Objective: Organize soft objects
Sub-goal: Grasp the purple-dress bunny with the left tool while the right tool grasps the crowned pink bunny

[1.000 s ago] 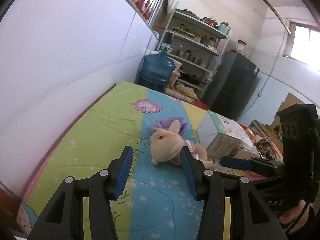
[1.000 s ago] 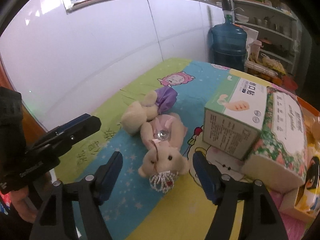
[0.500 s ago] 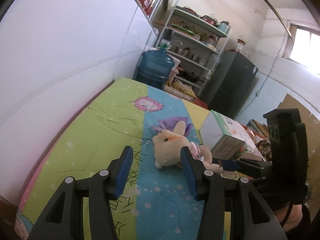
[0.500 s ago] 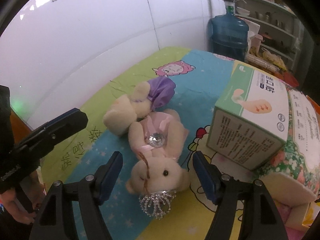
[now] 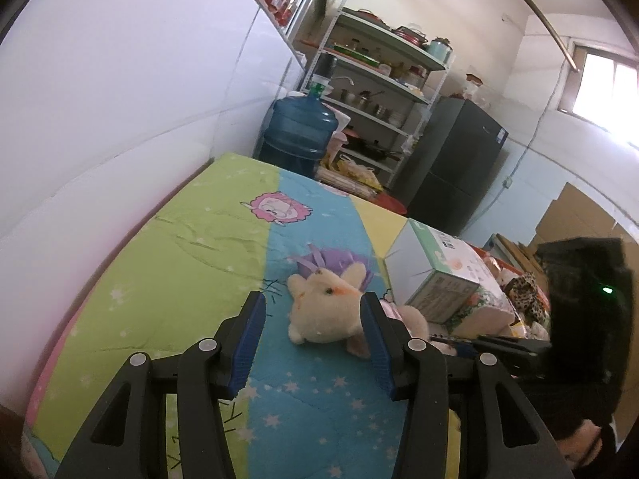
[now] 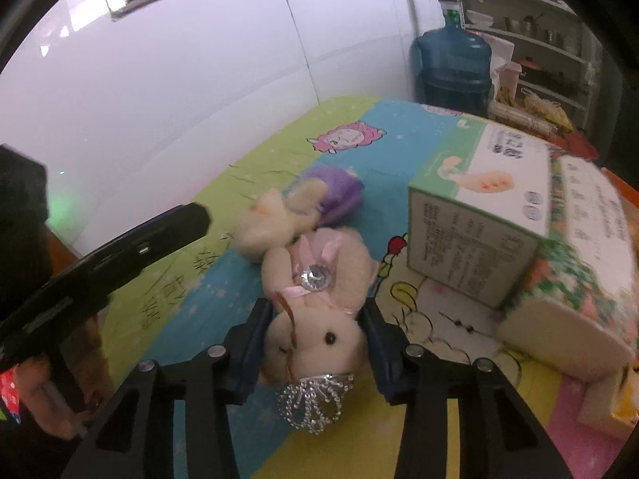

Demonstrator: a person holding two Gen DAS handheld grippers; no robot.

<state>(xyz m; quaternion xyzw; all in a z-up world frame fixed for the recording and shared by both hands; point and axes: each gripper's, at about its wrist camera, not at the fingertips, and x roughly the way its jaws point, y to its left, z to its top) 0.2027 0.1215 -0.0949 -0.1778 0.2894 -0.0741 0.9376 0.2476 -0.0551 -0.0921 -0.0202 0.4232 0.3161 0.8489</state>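
Note:
Two cream plush bunnies lie together on a colourful quilt. One wears a purple dress; the other wears pink with a gem and a silver crown. My left gripper is open, its blue pads on either side of the purple bunny's head, apart from it. My right gripper is open with its pads flanking the pink bunny's head, close to touching. The left gripper also shows in the right wrist view.
A white-and-green cardboard box stands right of the bunnies, with a floral tissue pack beside it. A white wall runs along the left. A blue water jug, metal shelves and a dark fridge stand beyond the bed.
Both grippers have moved forward onto the bunnies. The right gripper's pads now straddle the pink bunny's head; the left gripper's pads now flank the purple bunny's head.

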